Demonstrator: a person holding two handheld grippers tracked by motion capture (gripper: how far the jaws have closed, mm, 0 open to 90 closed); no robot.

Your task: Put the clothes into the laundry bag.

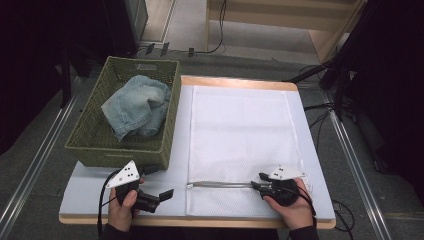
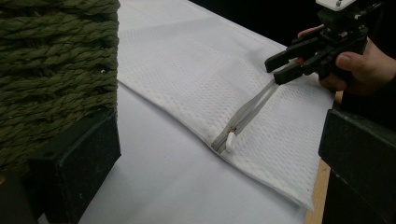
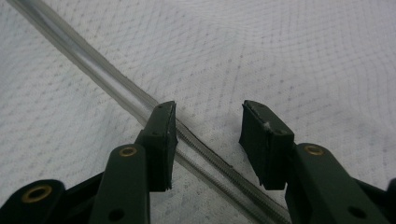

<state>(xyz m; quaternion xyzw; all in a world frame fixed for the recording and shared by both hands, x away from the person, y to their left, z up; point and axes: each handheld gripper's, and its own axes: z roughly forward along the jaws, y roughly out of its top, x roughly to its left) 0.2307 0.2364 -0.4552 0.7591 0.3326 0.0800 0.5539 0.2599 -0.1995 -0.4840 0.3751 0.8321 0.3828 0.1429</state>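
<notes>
A white mesh laundry bag (image 1: 240, 125) lies flat on the table. Its grey zipper (image 1: 220, 184) runs along the near edge, with a white pull tab (image 2: 230, 141) at the zipper's left end. My right gripper (image 1: 257, 181) is at the zipper's right end, pointing left. In the right gripper view it (image 3: 208, 126) is open, and the zipper (image 3: 93, 70) passes diagonally between the pads, untouched. My left gripper (image 1: 161, 199) rests near the table's front left, beside the basket. Its jaws stand wide apart with nothing between them.
A green woven basket (image 1: 85, 147) sits at the table's left and holds a crumpled denim garment (image 1: 137, 105). In the left gripper view the basket wall (image 2: 56, 70) is close beside the left jaw. The table's wooden front edge (image 1: 200, 222) runs just before the hands.
</notes>
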